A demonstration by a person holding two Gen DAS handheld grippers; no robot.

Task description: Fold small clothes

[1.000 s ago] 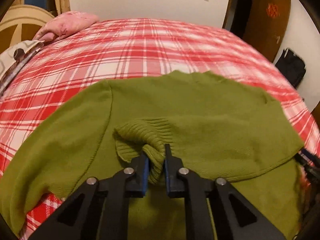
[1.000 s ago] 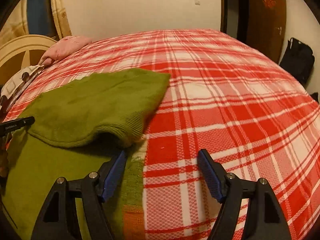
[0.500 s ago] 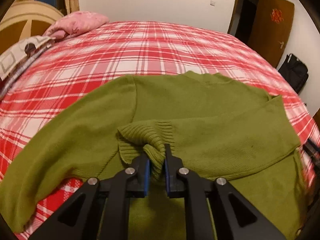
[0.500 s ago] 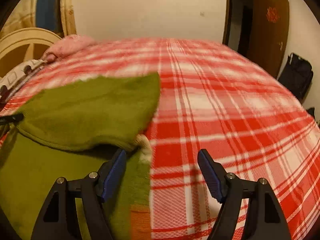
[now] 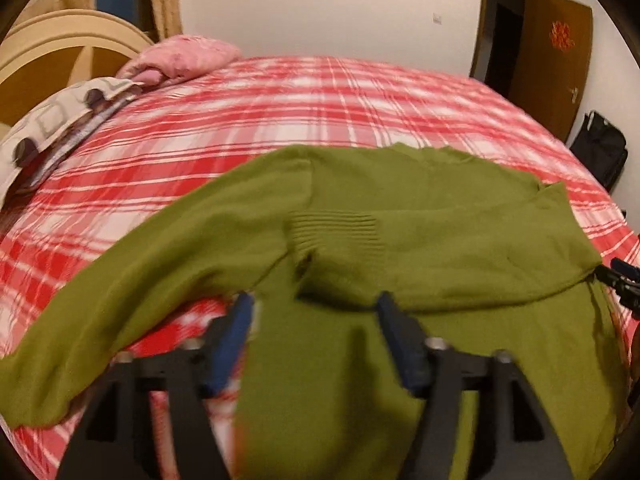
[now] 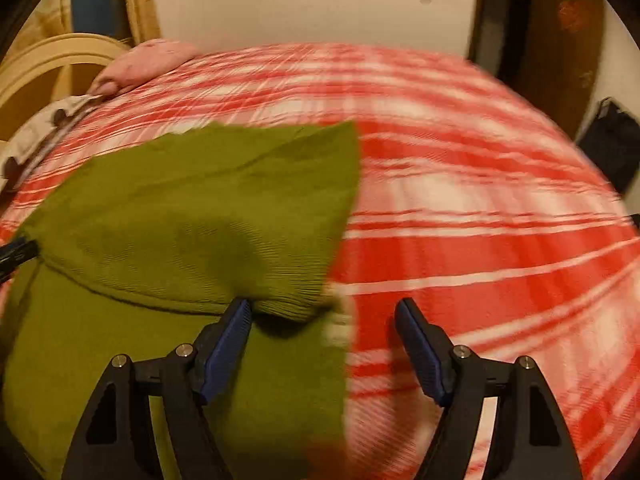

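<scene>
An olive-green knit sweater (image 5: 440, 248) lies on the red plaid bed. One sleeve is folded across its body, the ribbed cuff (image 5: 336, 228) lying flat near the middle. The other sleeve (image 5: 120, 300) stretches out to the left. My left gripper (image 5: 314, 312) hovers just short of the cuff, its jaws opening wide with nothing gripped between them. In the right wrist view the sweater (image 6: 200, 216) fills the left half, its folded edge in front. My right gripper (image 6: 324, 312) is open over the sweater's right edge and holds nothing. The right gripper's tip (image 5: 620, 276) shows at the left view's right edge.
The red and white plaid bedspread (image 5: 360, 108) runs far beyond the sweater. A pink pillow (image 5: 184, 56) and patterned bedding (image 5: 52, 128) lie at the far left by a cream headboard (image 5: 60, 48). A brown door (image 5: 556, 56) and a black bag (image 5: 600, 148) stand at the right.
My left gripper opened and let go of the ribbed cuff, which now lies flat on the sweater's body. The left gripper pulled back from it. The right gripper stayed open and shifted slightly.
</scene>
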